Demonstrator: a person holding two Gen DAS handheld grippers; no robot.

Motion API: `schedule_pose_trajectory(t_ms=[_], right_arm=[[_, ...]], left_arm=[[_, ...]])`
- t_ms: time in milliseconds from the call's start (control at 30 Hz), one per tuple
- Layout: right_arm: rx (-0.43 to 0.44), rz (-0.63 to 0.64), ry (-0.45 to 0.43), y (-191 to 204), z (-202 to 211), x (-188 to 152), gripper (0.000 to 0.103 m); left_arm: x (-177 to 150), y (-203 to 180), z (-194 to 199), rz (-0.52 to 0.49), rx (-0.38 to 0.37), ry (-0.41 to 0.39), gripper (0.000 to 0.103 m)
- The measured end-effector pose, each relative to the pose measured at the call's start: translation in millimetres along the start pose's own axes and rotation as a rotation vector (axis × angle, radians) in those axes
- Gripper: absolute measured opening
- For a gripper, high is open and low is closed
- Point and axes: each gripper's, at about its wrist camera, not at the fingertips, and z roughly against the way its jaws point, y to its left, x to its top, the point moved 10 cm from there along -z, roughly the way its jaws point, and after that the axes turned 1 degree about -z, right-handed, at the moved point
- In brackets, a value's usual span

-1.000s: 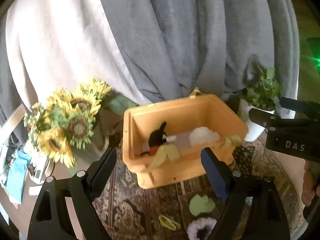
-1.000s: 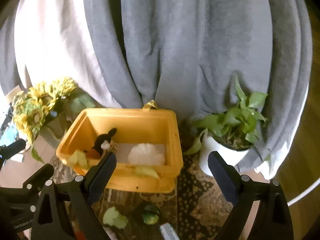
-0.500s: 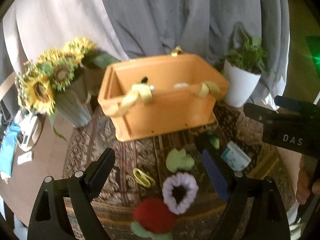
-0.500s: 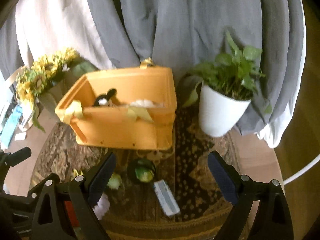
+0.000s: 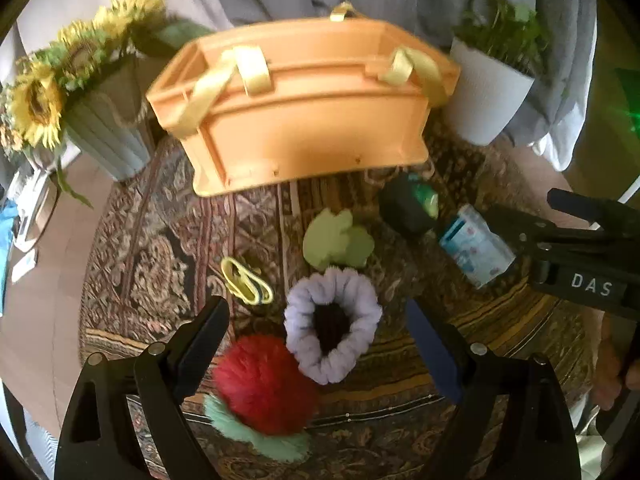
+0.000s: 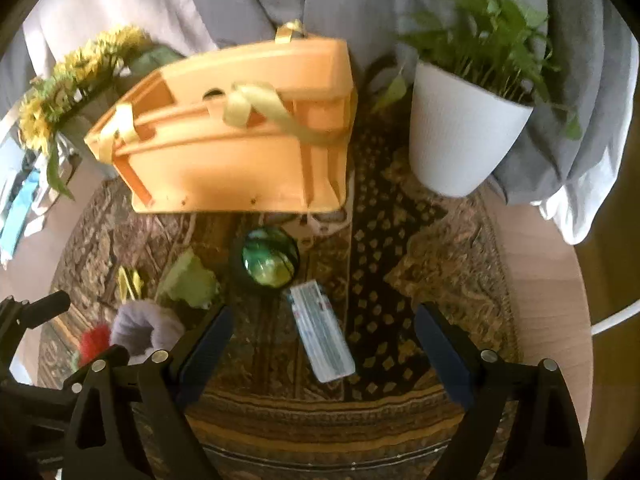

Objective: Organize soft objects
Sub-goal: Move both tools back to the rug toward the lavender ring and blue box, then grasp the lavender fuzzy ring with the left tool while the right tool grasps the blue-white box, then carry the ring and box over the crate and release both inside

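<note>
An orange bin (image 5: 304,120) with yellow ribbon handles stands at the back of a patterned rug (image 5: 160,240); it also shows in the right wrist view (image 6: 240,148). On the rug lie a lilac fuzzy scrunchie (image 5: 332,324), a red pompom (image 5: 264,384) on mint fluff, a pale green soft piece (image 5: 336,240), a yellow band (image 5: 244,280), a dark green ball (image 6: 270,262) and a tissue pack (image 6: 322,336). My left gripper (image 5: 320,344) is open over the scrunchie and pompom. My right gripper (image 6: 322,348) is open over the tissue pack.
A sunflower pot (image 5: 100,120) stands left of the bin. A white plant pot (image 6: 460,132) stands right of it. Grey cloth (image 6: 360,0) hangs behind. The round table's wooden edge (image 6: 552,280) shows at the right.
Both grippers have dropped and tilted down from above the bin toward the rug. The bin's inside is now out of sight; the loose objects lie between the fingers.
</note>
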Motion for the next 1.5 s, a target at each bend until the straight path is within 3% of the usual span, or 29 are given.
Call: schedule_pose_trajectory(t_ms=[233, 400, 533, 667, 733, 900, 1500], right_arm=[[-0.005, 0.014, 0.078, -3, -30, -15, 0.090], [0.011, 0.012, 0.128, -2, -48, -24, 0.077], [0.020, 0.011, 0.145, -1, -54, -28, 0.065], [0.038, -0.005, 0.163, -1, -59, -31, 0.047], [0.047, -0.014, 0.170, -2, -61, -33, 0.037], [0.050, -0.025, 0.143, -3, -56, -31, 0.031], [0.107, -0.041, -0.057, 18, 22, 4, 0.028]], left_arm=[[-16, -2, -32, 0.014, 0.011, 0.087, 0.091], [-22, -3, -49, 0.042, -0.005, 0.132, 0.089], [-24, -4, -57, 0.062, -0.024, 0.143, 0.070], [-25, -9, -61, 0.076, -0.062, 0.146, 0.052], [-25, -9, -60, 0.074, -0.059, 0.138, 0.041], [-22, -10, -55, 0.069, -0.069, 0.110, 0.028], [19, 2, 14, 0.029, -0.041, -0.126, 0.025]])
